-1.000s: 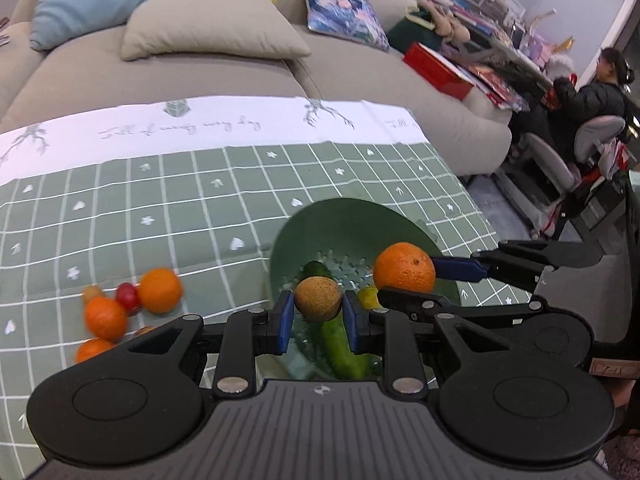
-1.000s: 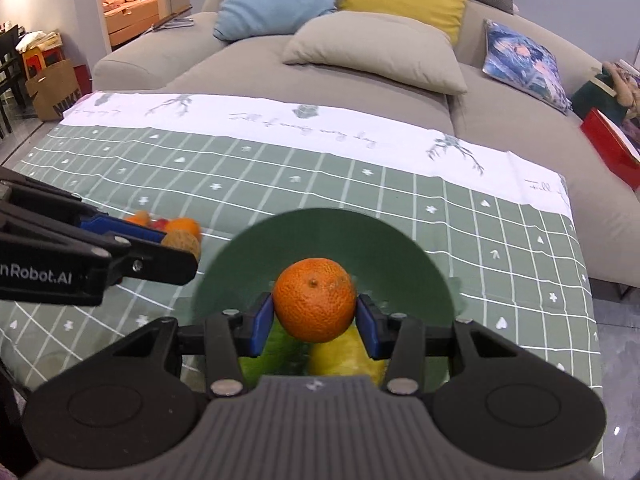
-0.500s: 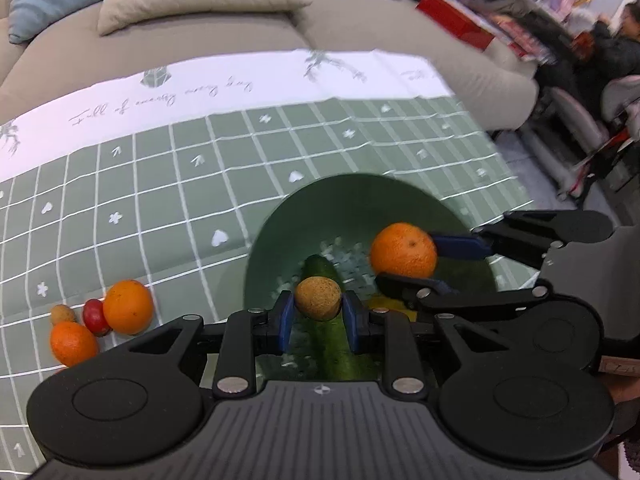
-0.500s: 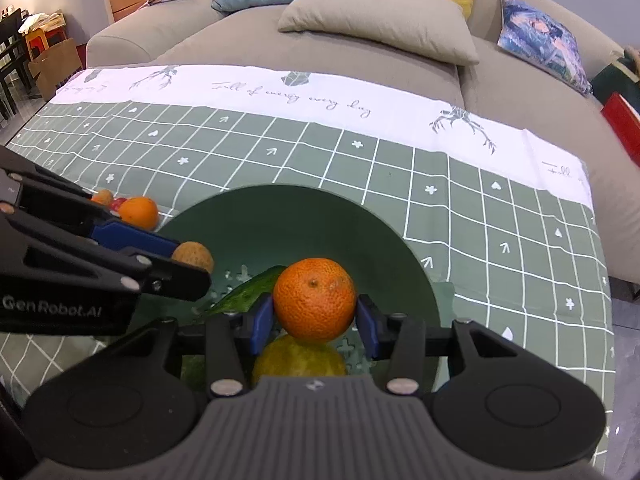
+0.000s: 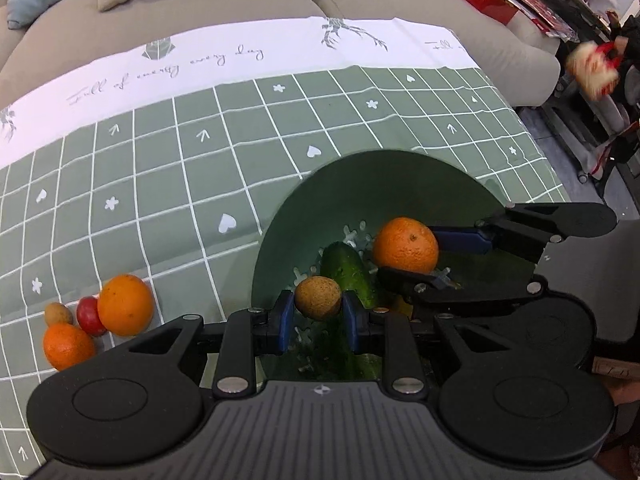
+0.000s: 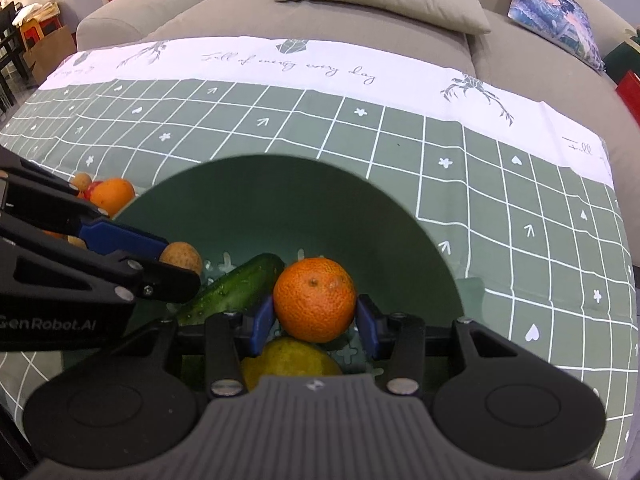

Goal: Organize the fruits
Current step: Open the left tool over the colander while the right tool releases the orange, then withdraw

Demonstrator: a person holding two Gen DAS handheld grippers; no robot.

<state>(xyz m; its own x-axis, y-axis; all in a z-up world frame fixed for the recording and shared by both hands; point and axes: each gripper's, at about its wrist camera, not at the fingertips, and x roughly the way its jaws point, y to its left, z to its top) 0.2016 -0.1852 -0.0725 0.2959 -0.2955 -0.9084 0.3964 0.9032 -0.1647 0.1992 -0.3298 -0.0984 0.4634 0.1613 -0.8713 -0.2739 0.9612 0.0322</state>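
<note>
We have sunk lower into the green bowl (image 6: 400, 216): left gripper (image 5: 318, 314) pinches the brown fruit (image 5: 318, 297), right gripper (image 6: 315, 322) clamps the orange (image 6: 315, 300), cucumber (image 6: 236, 288) just beneath, rim close around.

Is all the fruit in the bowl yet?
Not yet. A green cucumber and yellow fruit lie in the green bowl. The left gripper holds a small brown fruit, the right gripper an orange. Four fruits wait on the cloth.

Black tongs (image 5: 318, 314), blue pads, silver screws, possibly ribbed grey housing
</note>
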